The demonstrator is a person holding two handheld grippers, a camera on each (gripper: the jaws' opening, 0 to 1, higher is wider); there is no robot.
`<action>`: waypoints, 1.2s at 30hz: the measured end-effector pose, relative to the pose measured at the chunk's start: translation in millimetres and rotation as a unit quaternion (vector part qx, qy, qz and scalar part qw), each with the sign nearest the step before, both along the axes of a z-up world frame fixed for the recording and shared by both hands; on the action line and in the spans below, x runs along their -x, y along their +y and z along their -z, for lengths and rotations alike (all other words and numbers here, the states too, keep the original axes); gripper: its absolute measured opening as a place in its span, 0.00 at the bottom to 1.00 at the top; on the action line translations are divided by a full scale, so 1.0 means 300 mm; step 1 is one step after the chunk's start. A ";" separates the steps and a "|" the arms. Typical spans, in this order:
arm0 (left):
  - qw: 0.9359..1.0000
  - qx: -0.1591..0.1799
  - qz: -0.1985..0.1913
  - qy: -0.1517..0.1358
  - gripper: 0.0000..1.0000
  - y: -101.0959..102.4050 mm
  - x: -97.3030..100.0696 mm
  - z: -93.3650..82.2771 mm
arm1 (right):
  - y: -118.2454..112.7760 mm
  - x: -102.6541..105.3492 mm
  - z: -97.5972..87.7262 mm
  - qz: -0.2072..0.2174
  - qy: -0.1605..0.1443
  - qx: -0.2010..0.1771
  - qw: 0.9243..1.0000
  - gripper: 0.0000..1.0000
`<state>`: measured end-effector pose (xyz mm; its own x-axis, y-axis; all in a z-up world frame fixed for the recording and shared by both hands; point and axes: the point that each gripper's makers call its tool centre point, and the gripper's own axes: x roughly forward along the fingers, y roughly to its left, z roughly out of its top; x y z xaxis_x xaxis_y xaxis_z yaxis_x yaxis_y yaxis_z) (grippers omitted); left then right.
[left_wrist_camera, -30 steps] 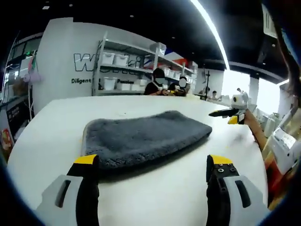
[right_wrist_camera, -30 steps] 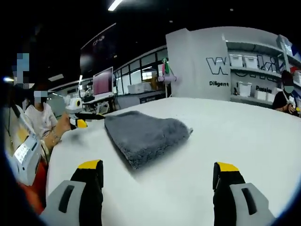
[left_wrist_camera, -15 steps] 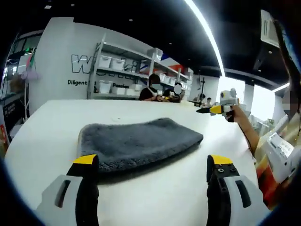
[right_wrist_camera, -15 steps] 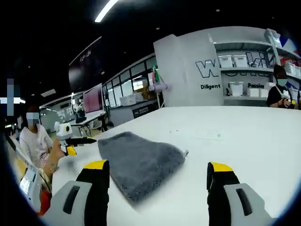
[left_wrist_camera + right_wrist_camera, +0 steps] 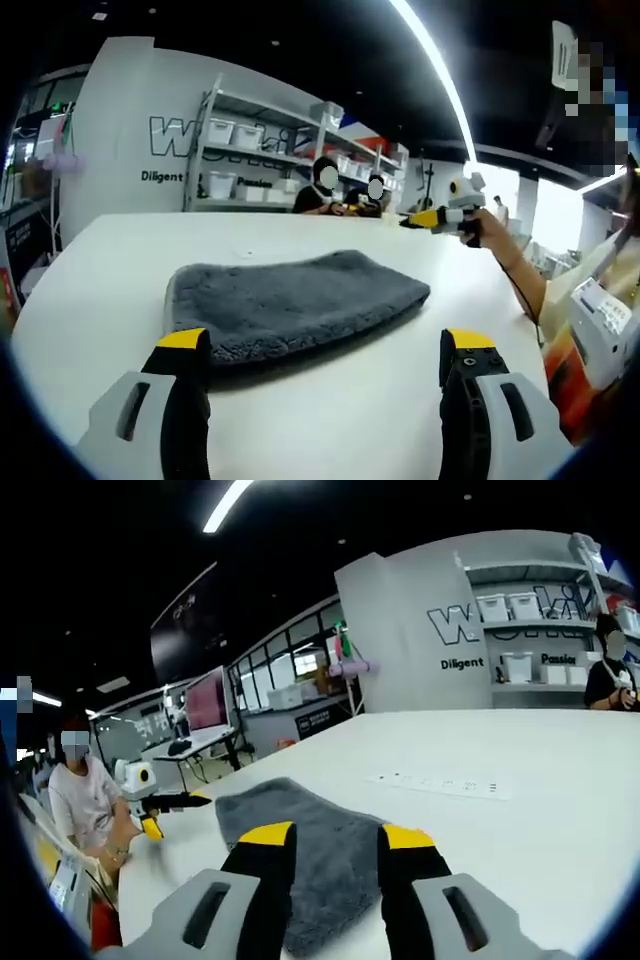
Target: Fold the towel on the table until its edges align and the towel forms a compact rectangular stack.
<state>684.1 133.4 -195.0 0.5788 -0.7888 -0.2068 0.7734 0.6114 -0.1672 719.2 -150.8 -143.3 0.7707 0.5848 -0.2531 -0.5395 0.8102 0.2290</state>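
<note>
towel (image 5: 290, 305) lies flat on the white table (image 5: 330, 420), folded into a thick grey block, and its fluffy edges look close to lined up. left gripper (image 5: 325, 355) hangs low over the table on the near side of the towel with its jaws wide apart and nothing in them; one yellow tip is just beside the towel's front edge. right gripper (image 5: 335, 842) is held up in the air, off the table, with its jaws narrow, a small gap between the yellow tips, and nothing between them. it looks down at a short end of the towel. my guess is the folding is almost done or done. what could go wrong: if a gripper dips and bumps the front edge, the soft top layer could slide and the edges would stop matching. a careless pinch could grab one layer alone and pull the fold open. far behind the table, white bins (image 5: 232, 124) sit on a metal shelf (image 5: 265, 145), and i cannot tell what is in them.
</note>
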 end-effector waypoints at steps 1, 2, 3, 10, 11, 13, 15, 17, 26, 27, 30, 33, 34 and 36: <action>1.000 0.005 0.002 0.001 0.93 -0.003 0.002 -0.004 | -0.009 -0.007 0.020 0.005 0.007 0.004 1.000 0.26; 1.000 0.007 0.005 0.001 0.93 -0.007 0.005 -0.006 | -0.013 -0.013 0.034 0.007 0.011 0.005 1.000 0.26; 1.000 0.008 0.008 0.001 0.93 -0.009 0.008 -0.009 | -0.021 -0.019 0.056 0.009 0.019 0.004 1.000 0.28; 1.000 0.004 0.010 0.003 0.93 -0.011 0.009 -0.004 | -0.016 -0.021 0.185 -0.002 0.080 -0.014 0.997 0.31; 1.000 0.005 0.010 0.003 0.93 -0.011 0.009 -0.004 | -0.013 -0.021 0.205 -0.004 0.086 -0.009 0.996 0.31; 1.000 0.005 0.010 0.003 0.93 -0.010 0.009 -0.003 | -0.014 -0.024 0.233 -0.005 0.095 -0.002 0.995 0.31; 1.000 0.003 0.009 0.002 0.93 -0.008 0.008 -0.002 | -0.001 -0.017 0.256 -0.011 0.114 -0.021 0.993 0.31; 1.000 0.002 0.009 0.002 0.93 -0.008 0.008 -0.001 | -0.005 -0.018 0.283 -0.008 0.126 -0.022 0.992 0.29; 1.000 -0.012 0.013 0.001 0.93 -0.011 0.009 0.013 | 0.002 -0.008 0.342 -0.010 0.163 -0.035 0.986 0.24; 1.000 -0.012 0.013 0.001 0.93 -0.012 0.010 0.014 | 0.005 -0.006 0.346 -0.011 0.167 -0.038 0.985 0.22; 1.000 -0.010 0.015 -0.001 0.93 -0.009 0.013 0.007 | 0.008 -0.004 0.355 -0.008 0.173 -0.046 0.984 0.15; 1.000 -0.007 0.014 -0.004 0.93 -0.005 0.012 0.001 | 0.017 -0.001 0.359 -0.018 0.182 -0.068 0.981 0.07; 1.000 -0.007 0.013 -0.005 0.93 -0.003 0.012 0.001 | 0.016 -0.002 0.361 -0.018 0.182 -0.070 0.981 0.05; 1.000 -0.008 0.013 -0.005 0.93 -0.002 0.012 0.001 | 0.019 0.002 0.368 -0.021 0.182 -0.072 0.981 0.03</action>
